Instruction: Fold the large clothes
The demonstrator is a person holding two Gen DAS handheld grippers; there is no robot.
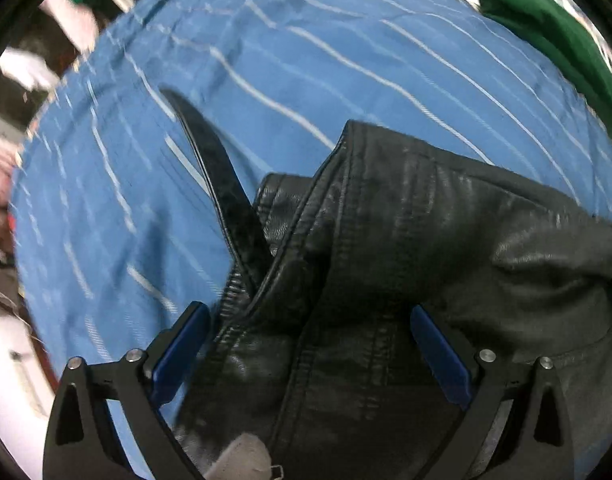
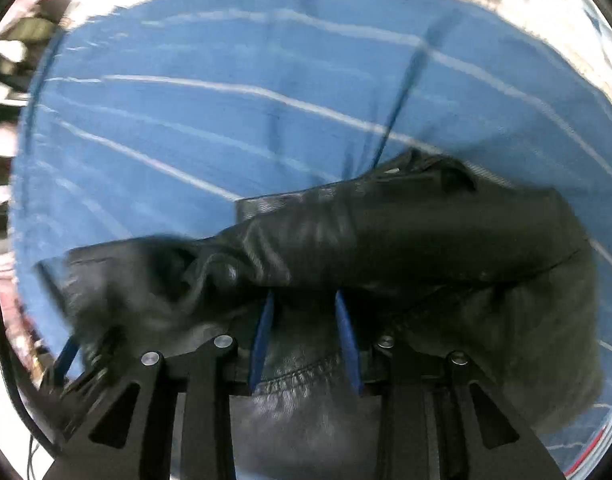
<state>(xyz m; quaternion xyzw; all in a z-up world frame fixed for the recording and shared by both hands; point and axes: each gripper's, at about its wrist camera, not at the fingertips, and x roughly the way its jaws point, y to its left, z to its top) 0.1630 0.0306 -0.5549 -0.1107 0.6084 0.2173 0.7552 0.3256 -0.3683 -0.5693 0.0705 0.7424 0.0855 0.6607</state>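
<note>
Blue striped sheet point(image 1: 306, 60) underlies black leather jacket point(image 1: 426, 240), bunched between both jaws.

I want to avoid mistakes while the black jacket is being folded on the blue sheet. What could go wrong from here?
1. The left gripper is open around the black leather jacket, so that side may slide or unfold.
2. The loose strap may end up caught inside the fold.
3. The striped blue sheet could bunch up under the jacket.

One black leather jacket point(image 1: 406, 240), one blue striped sheet point(image 1: 265, 80), one green garment point(image 1: 546, 32), and two grippers.
</note>
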